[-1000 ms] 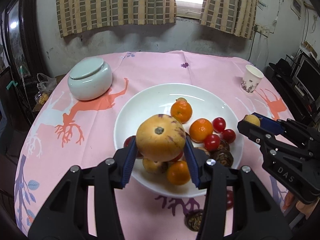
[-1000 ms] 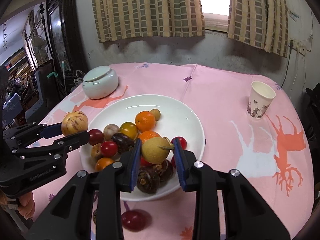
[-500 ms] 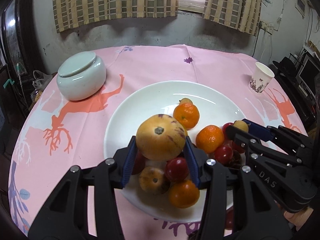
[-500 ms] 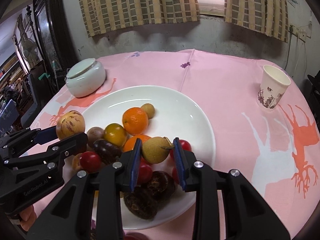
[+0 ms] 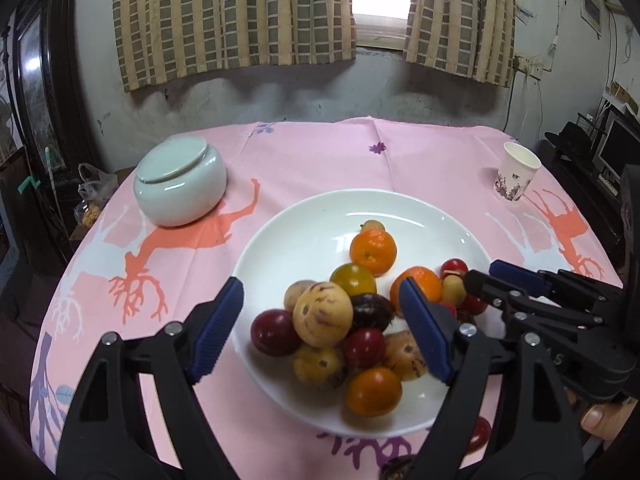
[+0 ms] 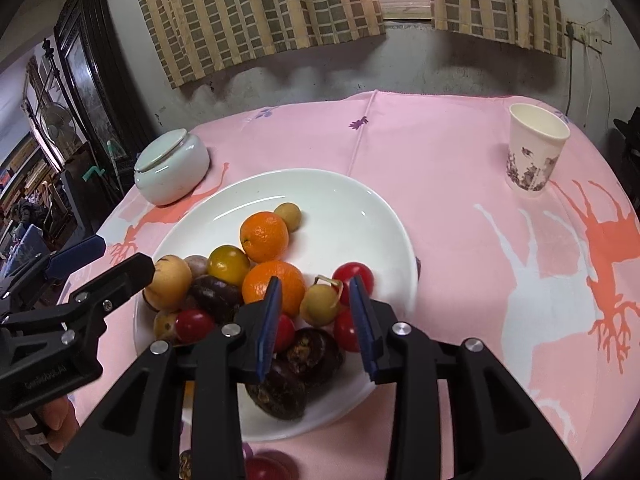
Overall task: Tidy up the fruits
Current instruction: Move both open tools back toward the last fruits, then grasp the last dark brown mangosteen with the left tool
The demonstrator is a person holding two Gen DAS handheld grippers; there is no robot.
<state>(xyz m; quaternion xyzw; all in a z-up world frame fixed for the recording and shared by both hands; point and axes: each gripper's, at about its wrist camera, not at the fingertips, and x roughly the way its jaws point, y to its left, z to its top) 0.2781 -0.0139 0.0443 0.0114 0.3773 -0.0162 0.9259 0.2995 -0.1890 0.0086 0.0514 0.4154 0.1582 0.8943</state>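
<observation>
The left gripper [image 5: 320, 330] had just spread wide, its big speckled yellow fruit [image 5: 322, 314] resting on the pile in the white plate [image 5: 304, 236]. The right gripper [image 6: 316, 312] stood slightly apart around a small yellow fruit [image 6: 320, 305]. A lidded jar [image 5: 180, 182] sat far left, a paper cup [image 5: 516, 176] far right.

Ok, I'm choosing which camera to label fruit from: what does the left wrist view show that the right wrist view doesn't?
Only the left wrist view: the purple streaks on the big yellow fruit topping the pile, and a monitor off to the right. Only the right wrist view: two dark wrinkled fruits at the plate's near rim, and a fan in the room behind. Both: the white plate, lidded jar, paper cup and two oranges.
</observation>
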